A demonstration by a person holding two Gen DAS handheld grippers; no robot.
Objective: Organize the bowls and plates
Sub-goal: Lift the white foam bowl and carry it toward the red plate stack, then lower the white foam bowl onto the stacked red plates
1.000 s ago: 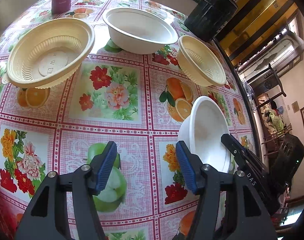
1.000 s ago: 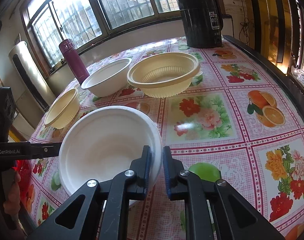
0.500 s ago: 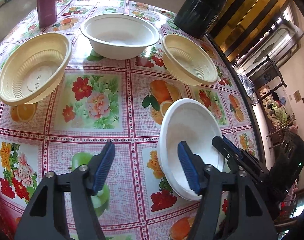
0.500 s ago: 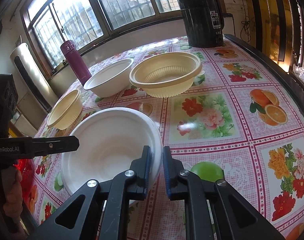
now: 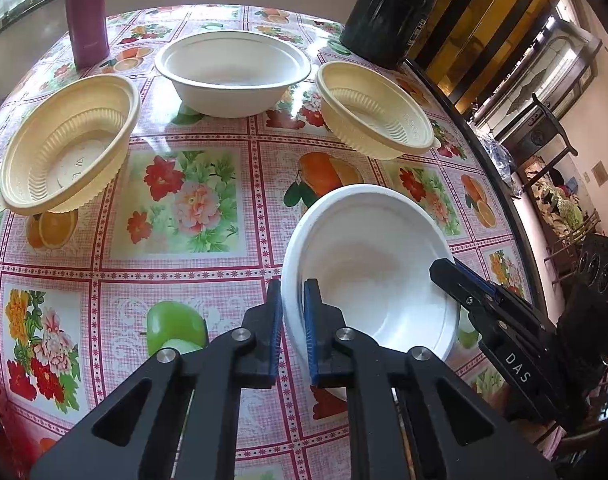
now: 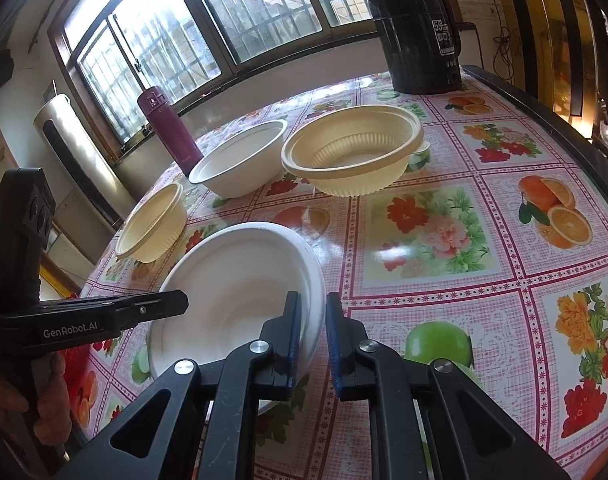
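Up close in the left wrist view, the left gripper pinches the near white bowl's left rim on the bench. Through the right wrist view, the right gripper clamps its right rim.

Four bowls are sitting on the table. Two are white: one near bowl and one far bowl. Two are cream and ribbed inside: a left one and a right one. One purple flask is standing at the far edge, and one black kettle is standing at the far corner. Two grippers are showing, the left gripper and the right gripper. One tablecloth is covering the whole top, patterned with flowers and fruit.
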